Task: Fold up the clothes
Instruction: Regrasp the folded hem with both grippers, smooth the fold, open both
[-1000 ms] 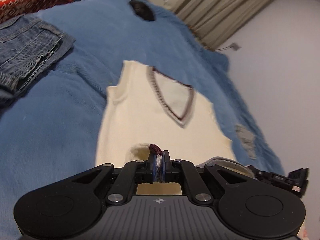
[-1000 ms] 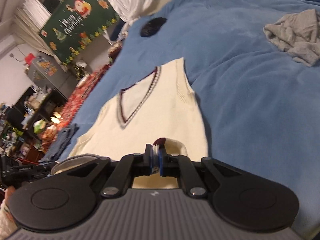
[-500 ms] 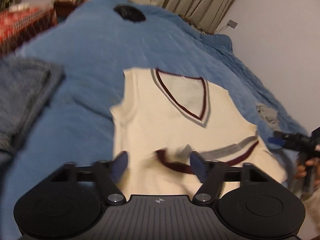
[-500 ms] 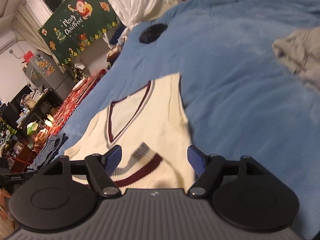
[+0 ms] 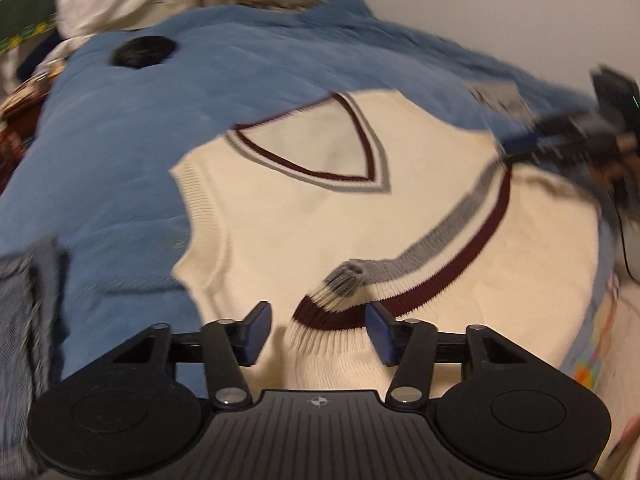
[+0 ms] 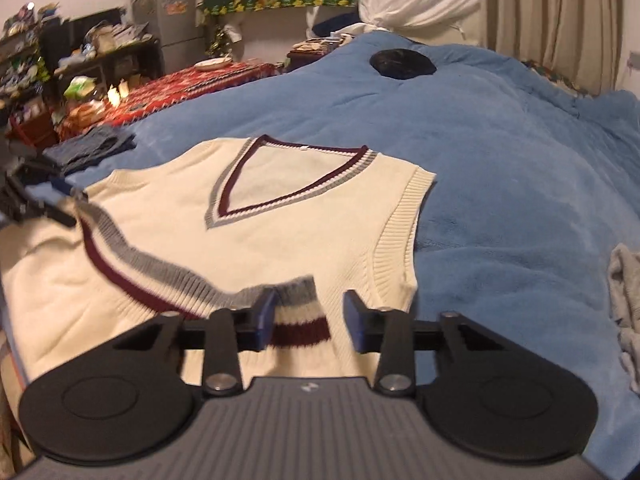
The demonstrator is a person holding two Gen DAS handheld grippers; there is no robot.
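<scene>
A cream sleeveless V-neck vest (image 5: 304, 224) (image 6: 288, 236) lies flat on the blue blanket (image 5: 120, 152) (image 6: 500, 152). Its striped maroon and grey hem (image 5: 452, 256) (image 6: 160, 272) is folded up over the body. My left gripper (image 5: 318, 334) hovers over one hem corner; its jaws are closing, with the corner loose between them and not pinched. My right gripper (image 6: 310, 320) is over the other corner, jaws also closing, and the cloth is not pressed. Each gripper shows blurred at the other view's edge.
Folded jeans (image 5: 24, 320) (image 6: 92, 148) lie at the vest's left. A crumpled grey garment (image 6: 624, 300) sits at the right edge. A black round patch (image 6: 402, 64) marks the far blanket. A red patterned table (image 6: 192, 84) and cluttered shelves stand beyond the bed.
Both grippers let go of the hem corners, which they had pinched a second ago. The hem now rests on the vest's body. Both hands rolled level and shifted sideways; the jaws have narrowed again.
</scene>
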